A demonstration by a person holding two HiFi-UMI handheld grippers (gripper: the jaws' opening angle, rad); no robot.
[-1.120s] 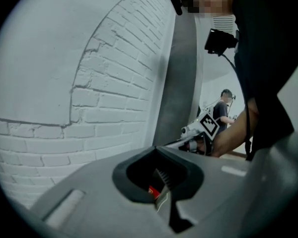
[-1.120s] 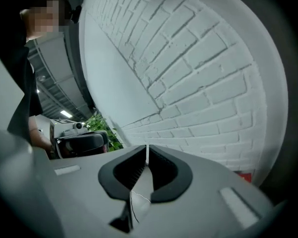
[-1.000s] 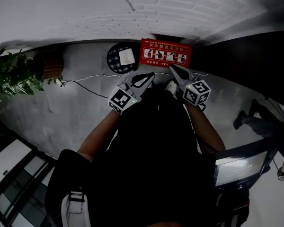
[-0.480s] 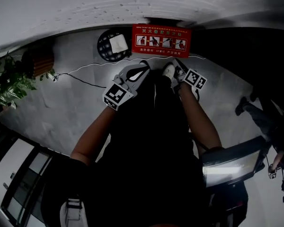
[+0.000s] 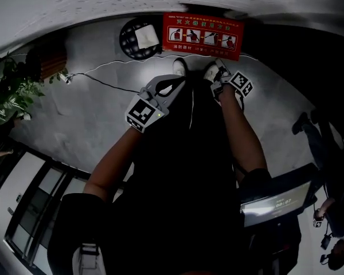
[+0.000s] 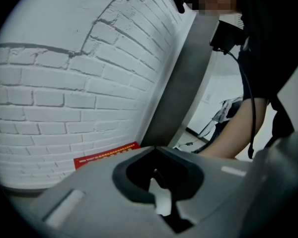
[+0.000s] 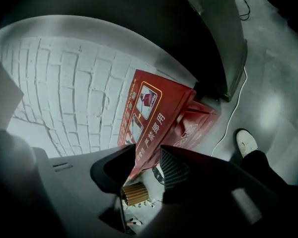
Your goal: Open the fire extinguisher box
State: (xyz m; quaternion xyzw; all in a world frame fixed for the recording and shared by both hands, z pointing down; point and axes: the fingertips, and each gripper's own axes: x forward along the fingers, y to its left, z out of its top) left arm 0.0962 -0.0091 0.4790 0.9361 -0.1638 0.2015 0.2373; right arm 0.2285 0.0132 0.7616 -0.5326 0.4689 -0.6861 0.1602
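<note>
1. Grey concrete floor (image 5: 74,113), meets white brick wall (image 5: 74,4) at top.
2. Red fire extinguisher box (image 5: 202,36) stands on floor, agst wall.
3. Beside it, view's left: round black disc (image 5: 132,39) w/ white square on top.
4. Thin white cable (image 5: 112,67) runs across floor in front of disc & box.
5. Far left: brown ribbed pot (image 5: 46,65), leafy plant (image 5: 11,93).
6. Person's 2 light shoes (image 5: 179,66) near box.

fire extinguisher box (image 5: 201,35): against wall (image 5: 74,4) | round bin (image 5: 128,39): just left | plant (image 5: 14,90): far left

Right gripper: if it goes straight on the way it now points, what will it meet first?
Most likely the red fire extinguisher box: its edge shows between the right gripper's jaws, which have just been opening with nothing gripped. How far off it is, I cannot tell.
</note>
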